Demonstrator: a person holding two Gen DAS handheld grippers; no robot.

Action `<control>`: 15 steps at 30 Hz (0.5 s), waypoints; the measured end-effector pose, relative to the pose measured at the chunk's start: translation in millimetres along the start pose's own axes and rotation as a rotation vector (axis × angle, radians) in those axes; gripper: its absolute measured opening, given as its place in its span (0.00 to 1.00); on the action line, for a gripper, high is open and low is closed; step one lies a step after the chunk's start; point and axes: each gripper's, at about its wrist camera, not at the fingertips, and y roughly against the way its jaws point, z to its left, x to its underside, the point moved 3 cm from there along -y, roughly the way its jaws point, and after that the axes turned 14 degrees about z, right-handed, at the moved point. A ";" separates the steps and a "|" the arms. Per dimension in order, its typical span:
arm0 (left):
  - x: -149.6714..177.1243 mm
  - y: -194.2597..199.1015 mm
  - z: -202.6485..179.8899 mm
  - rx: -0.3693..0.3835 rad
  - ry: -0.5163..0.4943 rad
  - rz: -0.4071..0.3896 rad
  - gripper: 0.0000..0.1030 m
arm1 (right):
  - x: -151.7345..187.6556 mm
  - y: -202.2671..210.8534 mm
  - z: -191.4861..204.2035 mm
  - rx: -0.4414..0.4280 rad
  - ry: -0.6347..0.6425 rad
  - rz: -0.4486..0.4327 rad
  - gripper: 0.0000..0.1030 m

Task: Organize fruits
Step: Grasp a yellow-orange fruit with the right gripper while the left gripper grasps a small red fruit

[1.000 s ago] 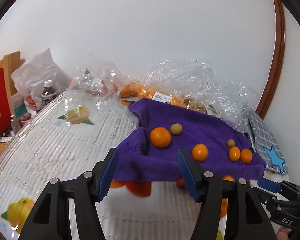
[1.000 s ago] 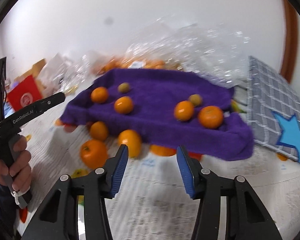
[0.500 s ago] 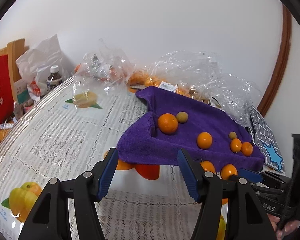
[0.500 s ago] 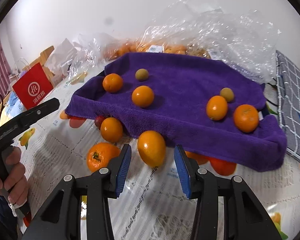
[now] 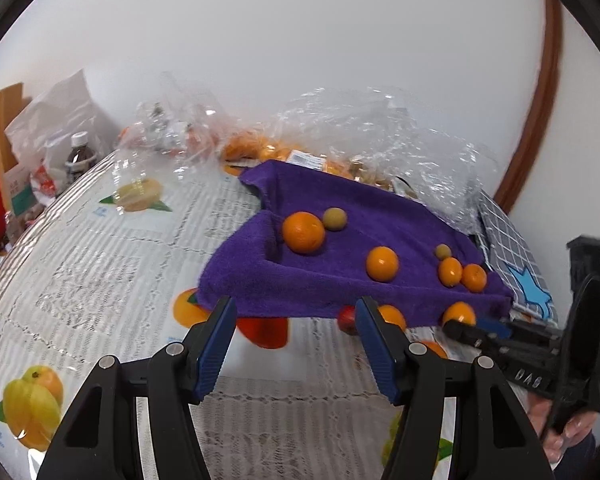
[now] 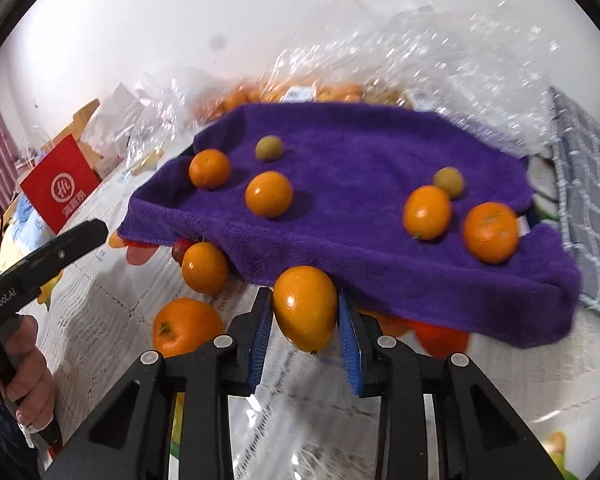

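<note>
A purple towel [image 6: 360, 176] covers a raised tray and carries several oranges and two small green fruits; it also shows in the left wrist view [image 5: 340, 248]. My right gripper [image 6: 305, 320] is shut on an oval orange [image 6: 305, 312] at the towel's front edge. Two more oranges [image 6: 204, 266] [image 6: 186, 326] and a small red fruit [image 6: 179, 250] lie on the table beside it. My left gripper [image 5: 294, 344] is open and empty, short of the towel's near edge. The right gripper [image 5: 476, 330] shows at the right in the left wrist view.
The table has a fruit-print cloth [image 5: 100, 264]. Clear plastic bags [image 5: 380, 128] with more oranges lie behind the towel. A grey checked cloth with a blue star [image 5: 516, 264] lies at the right. A bottle [image 5: 78, 158] and a red paper bag [image 6: 60, 188] stand at the left.
My right gripper moved forward and closed on the oval orange at the towel's front edge. My left gripper drew back slightly and stayed open.
</note>
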 end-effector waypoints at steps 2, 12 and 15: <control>1.3 -2.8 -5.8 0.023 -0.031 0.021 0.58 | 4.1 10.8 -7.0 0.025 -0.006 -0.028 0.31; 2.5 -37.7 -25.9 0.024 -0.112 0.201 0.41 | 43.3 27.9 -53.5 0.130 -0.057 -0.030 0.31; -0.2 -42.1 -30.5 0.012 -0.126 0.206 0.40 | 44.9 32.6 -58.7 0.106 -0.088 -0.050 0.31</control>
